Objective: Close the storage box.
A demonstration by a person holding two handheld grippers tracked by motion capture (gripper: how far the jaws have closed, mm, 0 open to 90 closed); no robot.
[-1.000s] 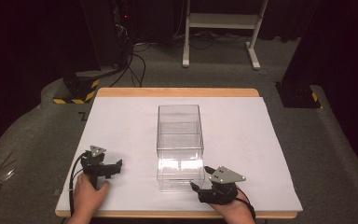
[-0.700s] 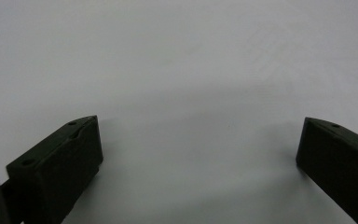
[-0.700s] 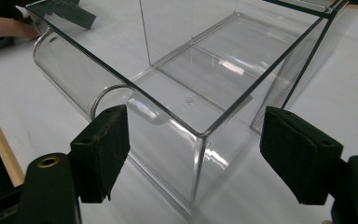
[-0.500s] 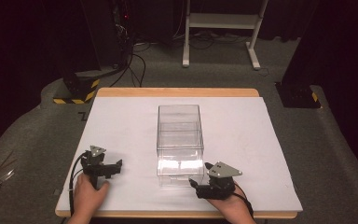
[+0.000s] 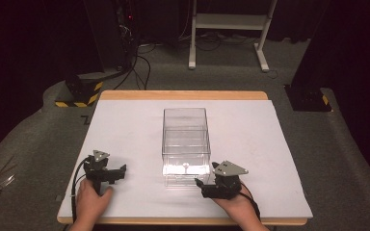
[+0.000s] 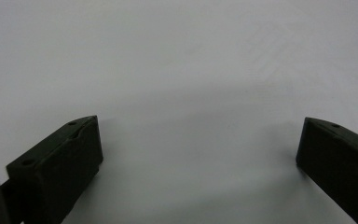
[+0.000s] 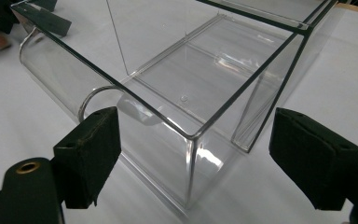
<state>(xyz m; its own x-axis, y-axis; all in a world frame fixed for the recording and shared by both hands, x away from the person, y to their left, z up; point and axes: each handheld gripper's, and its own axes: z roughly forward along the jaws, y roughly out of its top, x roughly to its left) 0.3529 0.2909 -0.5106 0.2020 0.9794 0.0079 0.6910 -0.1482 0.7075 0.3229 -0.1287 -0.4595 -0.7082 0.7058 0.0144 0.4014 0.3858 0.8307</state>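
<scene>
Clear box [image 5: 185,144] blocks bench [image 5: 279,144] centre, front to mid-depth. Open lanes along left and right edges; back edge strip open.

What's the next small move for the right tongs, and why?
Probably ease the right tongs back from the clear box. Their jaws have just been opening and now stand wide, pads off the box's near corner, drawer pulled partly out. The left tongs rest open over the bare white mat.
</scene>
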